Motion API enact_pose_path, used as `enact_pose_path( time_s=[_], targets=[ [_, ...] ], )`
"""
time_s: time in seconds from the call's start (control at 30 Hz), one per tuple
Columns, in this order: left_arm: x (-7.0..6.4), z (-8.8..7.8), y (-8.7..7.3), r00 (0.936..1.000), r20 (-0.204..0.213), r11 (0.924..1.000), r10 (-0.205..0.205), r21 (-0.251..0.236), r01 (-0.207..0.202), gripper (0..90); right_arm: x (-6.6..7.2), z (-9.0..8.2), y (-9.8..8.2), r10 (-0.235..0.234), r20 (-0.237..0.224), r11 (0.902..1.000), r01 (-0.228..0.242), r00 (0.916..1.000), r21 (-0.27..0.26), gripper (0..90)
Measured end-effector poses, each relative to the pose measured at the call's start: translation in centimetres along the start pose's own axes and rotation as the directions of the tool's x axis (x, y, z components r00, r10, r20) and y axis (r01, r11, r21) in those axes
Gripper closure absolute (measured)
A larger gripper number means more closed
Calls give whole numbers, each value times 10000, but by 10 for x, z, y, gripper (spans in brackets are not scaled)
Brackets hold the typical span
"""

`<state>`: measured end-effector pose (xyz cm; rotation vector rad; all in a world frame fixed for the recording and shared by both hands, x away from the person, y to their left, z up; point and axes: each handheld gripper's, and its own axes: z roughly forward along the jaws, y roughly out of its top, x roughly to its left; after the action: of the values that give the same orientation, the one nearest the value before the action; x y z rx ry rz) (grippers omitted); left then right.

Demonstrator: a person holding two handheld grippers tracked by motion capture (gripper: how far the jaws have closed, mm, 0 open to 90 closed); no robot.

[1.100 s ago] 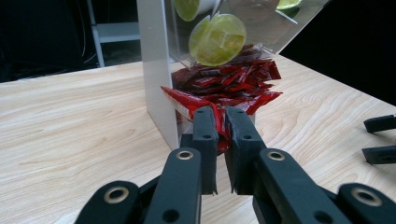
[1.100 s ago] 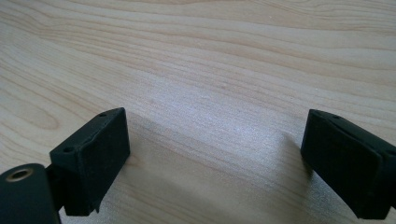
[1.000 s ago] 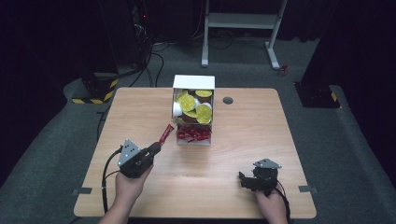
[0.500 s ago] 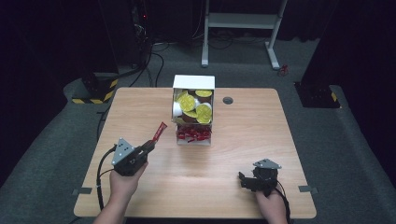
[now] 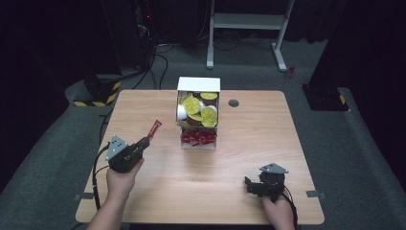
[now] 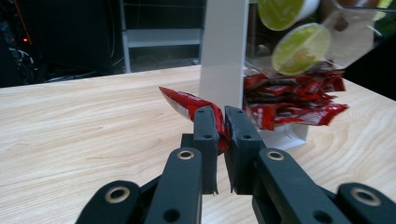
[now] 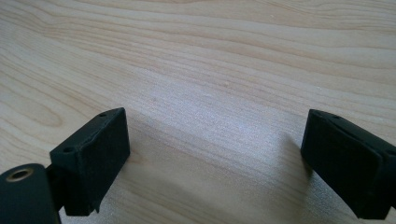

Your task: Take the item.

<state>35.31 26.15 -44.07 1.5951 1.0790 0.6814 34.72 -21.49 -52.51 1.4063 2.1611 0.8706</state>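
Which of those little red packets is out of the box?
The red foil packet pinched in the left gripper, held above the wooden table; the other red packets lie piled in the white dispenser box.

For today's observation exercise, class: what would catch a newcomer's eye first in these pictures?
Probably the white dispenser box at the far middle of the light wooden table, with yellow-lidded cups stacked above a heap of red sachets. Next, the left claw, shut on one glossy red sachet just left of the box. The right claw rests open near the front right edge.
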Motion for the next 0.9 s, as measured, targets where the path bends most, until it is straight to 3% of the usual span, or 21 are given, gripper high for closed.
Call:
enact_pose_path(
  time_s=[0.37,0.9],
  targets=[
    [22,13,6,9996,-249,9997,-140,171,144,838,0,0,0,4,-8,10000,-4,10000,-1,80],
    [39,32,4,9968,-554,9976,-583,353,603,838,0,0,0,51,-20,10000,-51,10000,9,80]
  ],
)
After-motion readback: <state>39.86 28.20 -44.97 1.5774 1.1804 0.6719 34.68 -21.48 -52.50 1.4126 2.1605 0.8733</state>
